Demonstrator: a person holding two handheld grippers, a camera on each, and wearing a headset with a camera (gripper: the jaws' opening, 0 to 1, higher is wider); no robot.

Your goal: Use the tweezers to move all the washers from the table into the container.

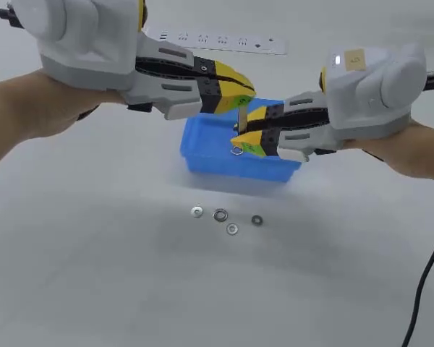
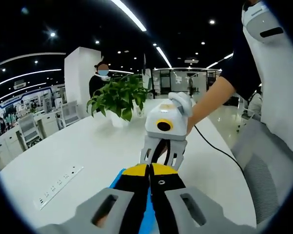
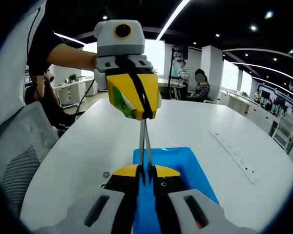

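Slim metal tweezers (image 1: 241, 119) stand almost upright between my two grippers, above the blue container (image 1: 202, 160). My left gripper (image 1: 247, 88) is shut on their top end. My right gripper (image 1: 239, 137) is shut on them lower down. A small washer (image 1: 236, 150) sits at their lower tip, over the container. Several washers (image 1: 220, 215) lie loose on the white table in front of the container. In the right gripper view the tweezers (image 3: 145, 144) run from my right gripper (image 3: 146, 170) up into the left gripper (image 3: 142, 116), with the container (image 3: 178, 170) below.
A white power strip (image 1: 224, 41) lies at the table's far edge, behind the container. The right gripper's black cable (image 1: 427, 282) trails off at the right. A potted plant (image 2: 118, 97) stands far along the table, and people sit beyond it.
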